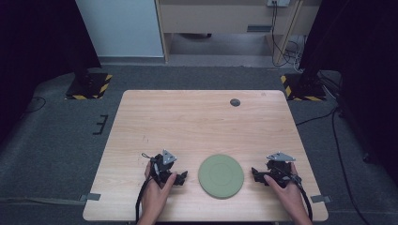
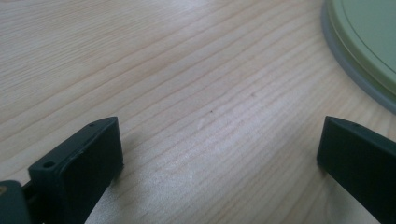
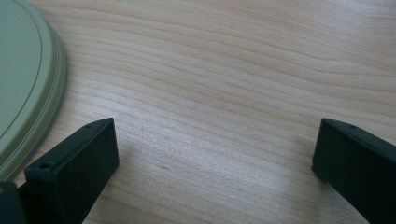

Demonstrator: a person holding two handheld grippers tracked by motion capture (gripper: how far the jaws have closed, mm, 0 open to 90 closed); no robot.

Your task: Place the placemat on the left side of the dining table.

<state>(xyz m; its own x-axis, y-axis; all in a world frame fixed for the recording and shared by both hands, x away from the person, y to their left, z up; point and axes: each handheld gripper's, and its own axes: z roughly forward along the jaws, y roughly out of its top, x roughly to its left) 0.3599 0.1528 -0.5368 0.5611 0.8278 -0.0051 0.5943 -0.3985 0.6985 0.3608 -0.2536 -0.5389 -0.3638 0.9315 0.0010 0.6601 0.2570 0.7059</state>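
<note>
The plate lies flat on the desk, close to the near edge and about midway along it. The left gripper rests just left of the plate and the right gripper just right of it, both low on the wood and aimed inward at the rim. Both are released: in the left gripper view and in the right gripper view the jaws stand wide apart with bare wood between them and nothing held.

The main risk, as I judge it, is the plate's low profile. Its rim sits tight on the desk, so a jaw coming in level may ride over the lip or simply push the plate sideways instead of getting under it. A push from one side alone would slide the plate into the other gripper. A pinch on the thin rim may also slip, and the plate could tip and drop back with a clatter.

The near edge is the other hazard: the plate is close to it, and a drag toward the person could carry it off the desk.

Room is generous elsewhere. Beyond the plate the desk is open wood up to a small dark disc near the far edge, well apart from the plate. Left and right of the grippers some bare wood remains before the side edges.
</note>
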